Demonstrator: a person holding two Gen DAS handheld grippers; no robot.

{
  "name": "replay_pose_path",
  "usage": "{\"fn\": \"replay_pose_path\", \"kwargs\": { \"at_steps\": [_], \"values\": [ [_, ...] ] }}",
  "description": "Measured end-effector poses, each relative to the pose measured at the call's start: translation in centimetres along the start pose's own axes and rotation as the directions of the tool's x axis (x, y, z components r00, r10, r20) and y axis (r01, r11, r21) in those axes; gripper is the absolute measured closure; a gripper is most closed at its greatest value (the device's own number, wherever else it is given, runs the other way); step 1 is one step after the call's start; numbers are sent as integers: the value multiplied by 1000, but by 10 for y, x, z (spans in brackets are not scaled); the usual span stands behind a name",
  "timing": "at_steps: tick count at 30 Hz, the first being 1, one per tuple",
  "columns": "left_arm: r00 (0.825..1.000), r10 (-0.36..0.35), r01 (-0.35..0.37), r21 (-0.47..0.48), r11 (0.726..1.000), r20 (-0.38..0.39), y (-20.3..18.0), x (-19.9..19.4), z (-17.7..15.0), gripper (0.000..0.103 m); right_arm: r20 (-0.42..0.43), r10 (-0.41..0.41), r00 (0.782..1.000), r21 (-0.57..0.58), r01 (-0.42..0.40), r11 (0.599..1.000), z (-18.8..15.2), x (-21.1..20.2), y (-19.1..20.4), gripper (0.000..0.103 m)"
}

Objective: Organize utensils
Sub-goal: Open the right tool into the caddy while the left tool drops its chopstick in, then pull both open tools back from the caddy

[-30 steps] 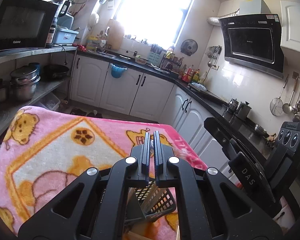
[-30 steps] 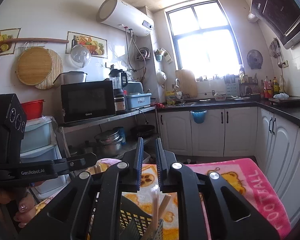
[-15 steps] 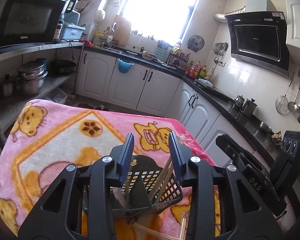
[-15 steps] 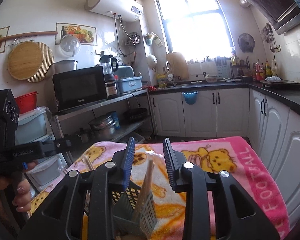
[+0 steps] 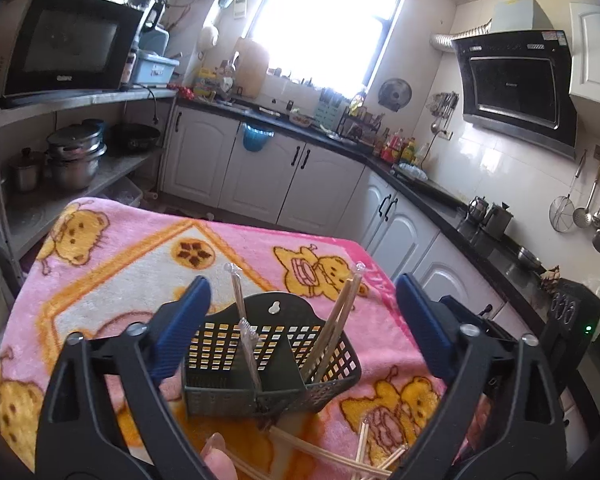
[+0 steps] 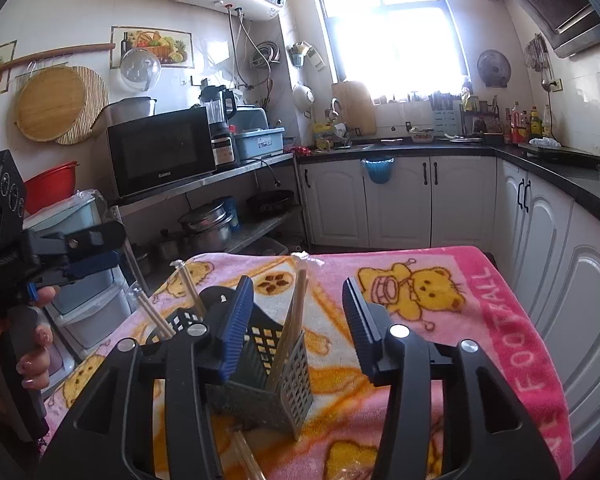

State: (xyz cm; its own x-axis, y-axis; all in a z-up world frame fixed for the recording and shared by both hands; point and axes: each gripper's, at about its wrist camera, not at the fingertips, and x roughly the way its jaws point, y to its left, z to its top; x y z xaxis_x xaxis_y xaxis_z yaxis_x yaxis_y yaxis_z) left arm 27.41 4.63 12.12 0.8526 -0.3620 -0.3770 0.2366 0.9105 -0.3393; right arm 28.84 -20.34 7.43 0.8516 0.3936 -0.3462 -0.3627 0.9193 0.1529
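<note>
- Left wrist view: the left gripper [image 5: 300, 320] was seen spread wide, its jaws opening, the dark utensil basket [image 5: 272, 364] standing between the fingers [image 5: 182, 324] untouched, with free room at each side. Wrapped chopsticks [image 5: 334, 328] stood upright in it. Loose chopsticks [image 5: 340, 456] were strewn nearer than the basket, on the pink blanket [image 5: 120, 264], whose far edge lay well beyond.
- Right wrist view: the right gripper [image 6: 296, 320] was seen part-spread, jaws opening, nothing pinched; a chopstick [image 6: 296, 312] rose between them, the basket [image 6: 276, 380] below.
</note>
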Motion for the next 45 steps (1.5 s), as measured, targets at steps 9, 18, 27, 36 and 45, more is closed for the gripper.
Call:
{"fn": "replay_pose_path", "kwargs": {
  "at_steps": [9, 18, 27, 36, 45],
  "values": [
    [999, -8, 9, -25, 1000, 42, 3, -34, -7, 10, -24, 19, 1000, -2, -19, 1000, -10, -18, 7, 50],
    [999, -6, 8, -46, 999, 38, 6, -53, -25, 10, -37, 41, 998, -33, -42, 999, -18, -37, 24, 48],
    [1000, 17, -15, -69, 998, 22, 13, -69, -43, 10, -52, 60, 997, -60, -63, 996, -27, -52, 36, 48],
    [999, 38, -37, -82, 996, 5, 19, -82, -60, 10, -80, 84, 993, -94, -92, 991, -37, -61, 51, 48],
    [997, 73, -76, -115, 990, -31, 34, -90, -83, 10, -118, 94, 988, -120, -108, 987, -55, -66, 60, 48]
  ]
}}
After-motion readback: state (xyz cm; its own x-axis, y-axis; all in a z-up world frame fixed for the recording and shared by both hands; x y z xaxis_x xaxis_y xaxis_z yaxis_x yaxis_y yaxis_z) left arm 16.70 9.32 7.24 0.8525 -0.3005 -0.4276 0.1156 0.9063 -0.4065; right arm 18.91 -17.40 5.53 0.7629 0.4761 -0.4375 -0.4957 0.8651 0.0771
